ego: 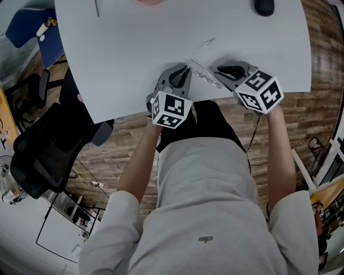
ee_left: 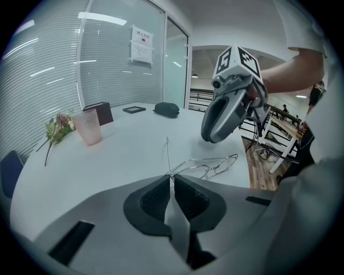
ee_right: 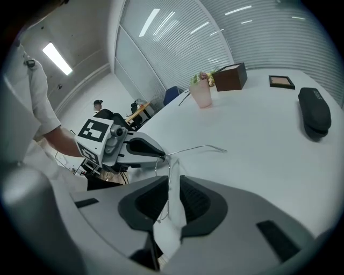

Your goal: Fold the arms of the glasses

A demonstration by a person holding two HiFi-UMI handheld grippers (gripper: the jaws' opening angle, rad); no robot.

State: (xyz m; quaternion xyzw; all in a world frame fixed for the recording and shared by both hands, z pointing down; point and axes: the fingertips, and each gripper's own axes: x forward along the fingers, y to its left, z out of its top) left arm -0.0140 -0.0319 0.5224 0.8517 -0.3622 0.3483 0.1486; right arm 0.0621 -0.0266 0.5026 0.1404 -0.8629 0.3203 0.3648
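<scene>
We clamp the left hand-held gripper [ee_left: 171, 178] on the wire-framed glasses [ee_left: 217, 164] at their 9 o'clock corner, steadying them near the worktop's [ego: 134, 48] 6 o'clock edge, while the right hand-held gripper [ee_right: 171, 180] at 3 o'clock stands released, jaws loosely about the frame, probably to reposition for folding an arm.

On the desk [ego: 123, 48], the glasses [ego: 204, 72] lie by its near edge, left tongs [ego: 187, 69] at their left end, right tongs [ego: 219, 74] at their right, cup [ee_left: 88, 126] and case [ego: 264, 6] well behind them.

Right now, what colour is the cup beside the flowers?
Pale pink cup, seen best in the left gripper view.
</scene>
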